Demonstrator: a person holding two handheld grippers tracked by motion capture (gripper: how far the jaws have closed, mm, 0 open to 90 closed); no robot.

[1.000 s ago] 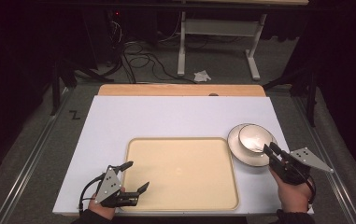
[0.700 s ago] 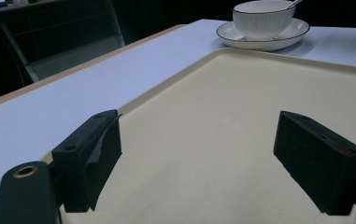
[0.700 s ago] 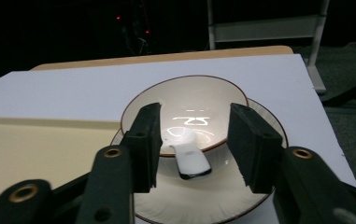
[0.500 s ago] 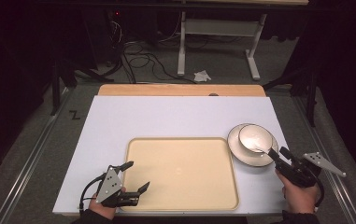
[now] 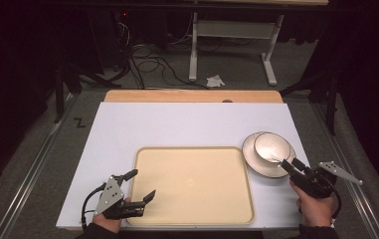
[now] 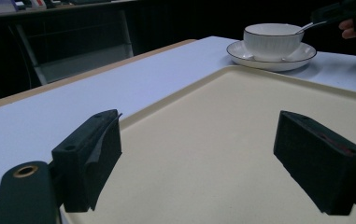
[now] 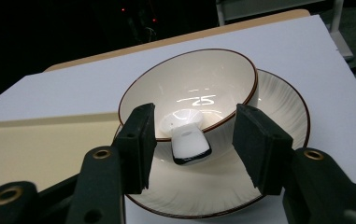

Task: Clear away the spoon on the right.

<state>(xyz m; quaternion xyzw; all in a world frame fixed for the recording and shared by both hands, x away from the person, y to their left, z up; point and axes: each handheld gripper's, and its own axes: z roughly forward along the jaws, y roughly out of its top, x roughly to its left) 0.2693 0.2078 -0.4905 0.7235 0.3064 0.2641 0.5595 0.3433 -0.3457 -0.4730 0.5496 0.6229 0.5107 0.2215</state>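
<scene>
While the right gripper (image 7: 192,149) hangs just short of the bowl (image 7: 199,91), its jaws stand partly apart, one on each side of the white spoon handle (image 7: 190,144) that pokes out over the bowl's near rim, and neither pad presses on it; they have just been opening and easing back a touch, with the handle between them but not pinched. The handle's long axis runs almost straight along the gripper's own line, from the bowl's hollow out toward the hand, so a short push forward and a squeeze looks like all a grasp would need. The bowl sits in a saucer (image 5: 259,169) near the right edge of the white table top (image 5: 187,124), just beside the far right corner of the cream tray (image 5: 192,184), touching neither as far as I can tell.

Seen from above, the right gripper (image 5: 289,164) is by far the nearer one. The left gripper (image 5: 140,186) rests well apart at the tray's near left corner, jaws wide and empty, one over the tray and one by its rim.

There is open room: the tray is bare, and so is the table top beyond it to the wooden strip (image 5: 192,96) along the far edge. To the right, the table's edge lies near the saucer, so I judge any lift should go up and leftward.
</scene>
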